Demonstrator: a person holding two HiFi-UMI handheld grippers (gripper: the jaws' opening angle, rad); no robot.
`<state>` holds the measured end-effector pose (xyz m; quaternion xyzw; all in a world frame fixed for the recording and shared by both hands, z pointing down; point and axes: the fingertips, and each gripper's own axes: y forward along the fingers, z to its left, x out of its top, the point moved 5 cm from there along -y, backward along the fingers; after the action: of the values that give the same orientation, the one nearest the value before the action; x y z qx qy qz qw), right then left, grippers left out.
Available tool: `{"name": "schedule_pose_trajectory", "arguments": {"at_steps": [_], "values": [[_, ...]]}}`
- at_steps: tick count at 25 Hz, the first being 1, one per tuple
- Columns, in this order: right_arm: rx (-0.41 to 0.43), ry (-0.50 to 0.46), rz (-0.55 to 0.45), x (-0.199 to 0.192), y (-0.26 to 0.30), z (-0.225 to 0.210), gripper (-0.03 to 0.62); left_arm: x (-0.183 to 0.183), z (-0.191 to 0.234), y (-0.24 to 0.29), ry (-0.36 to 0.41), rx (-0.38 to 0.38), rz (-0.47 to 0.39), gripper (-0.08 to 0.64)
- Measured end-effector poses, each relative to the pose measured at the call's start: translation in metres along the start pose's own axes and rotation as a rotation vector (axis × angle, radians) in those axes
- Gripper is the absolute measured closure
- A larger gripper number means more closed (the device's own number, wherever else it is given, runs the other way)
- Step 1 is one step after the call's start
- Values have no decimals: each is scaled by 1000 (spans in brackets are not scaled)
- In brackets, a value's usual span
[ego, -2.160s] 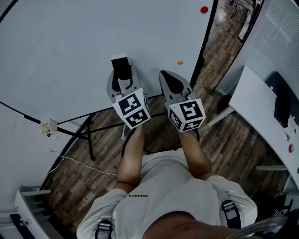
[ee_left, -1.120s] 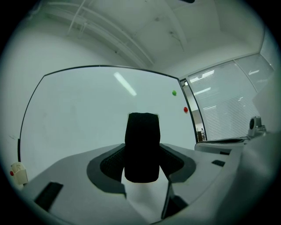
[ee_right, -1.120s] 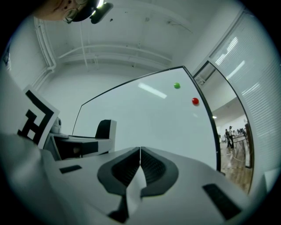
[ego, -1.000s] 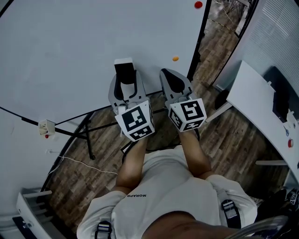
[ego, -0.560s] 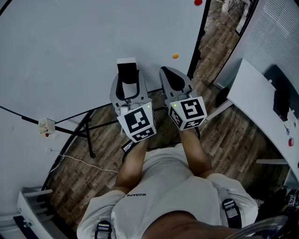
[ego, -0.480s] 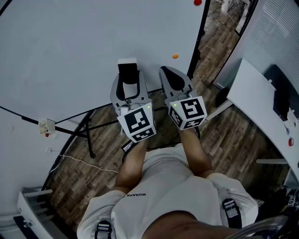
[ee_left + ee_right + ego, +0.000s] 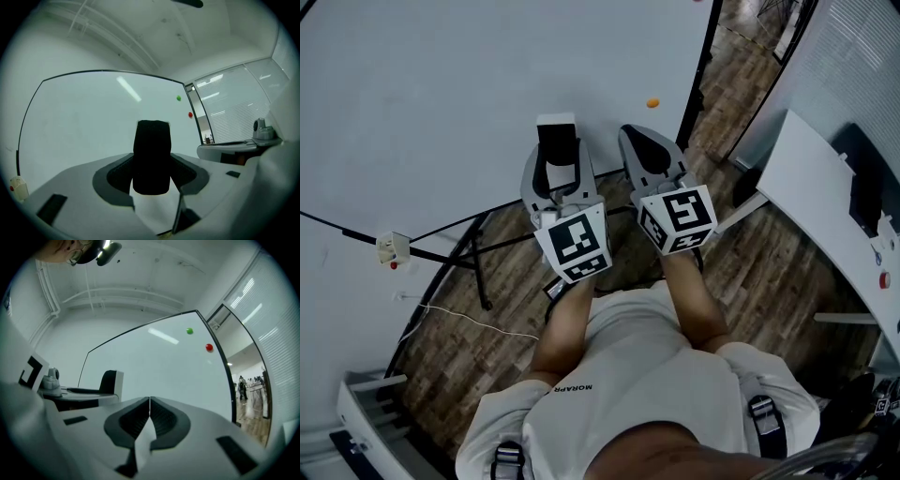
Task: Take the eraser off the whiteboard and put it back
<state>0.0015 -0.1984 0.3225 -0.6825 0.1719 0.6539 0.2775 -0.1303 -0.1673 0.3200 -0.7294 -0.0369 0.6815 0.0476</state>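
Note:
The eraser (image 7: 556, 145), black felt with a white back, stands on end between the jaws of my left gripper (image 7: 555, 161), which is shut on it. In the left gripper view the eraser (image 7: 151, 157) fills the gap, with the whiteboard (image 7: 79, 126) right behind it. Whether it touches the board I cannot tell. My right gripper (image 7: 630, 136) hangs beside it, to the right, shut and empty. Its pads meet in the right gripper view (image 7: 149, 404), where the eraser (image 7: 111, 380) shows at the left.
The whiteboard (image 7: 441, 84) carries small round magnets near its right edge (image 7: 652, 102). Its black stand legs (image 7: 478, 267) and a cable with a small box (image 7: 392, 248) lie over the wooden floor. A white desk (image 7: 825, 216) stands at the right.
The left gripper with the eraser has drifted a little to the right, closer to the right gripper. The right gripper has stayed put.

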Motion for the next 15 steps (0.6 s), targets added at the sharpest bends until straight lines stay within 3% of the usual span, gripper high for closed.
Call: {"name": "schedule_pose_trajectory", "arguments": {"at_steps": [15], "values": [[-13, -4, 3, -4, -7, -4, 578, 0, -5, -3, -12, -4, -21, 334]]}}
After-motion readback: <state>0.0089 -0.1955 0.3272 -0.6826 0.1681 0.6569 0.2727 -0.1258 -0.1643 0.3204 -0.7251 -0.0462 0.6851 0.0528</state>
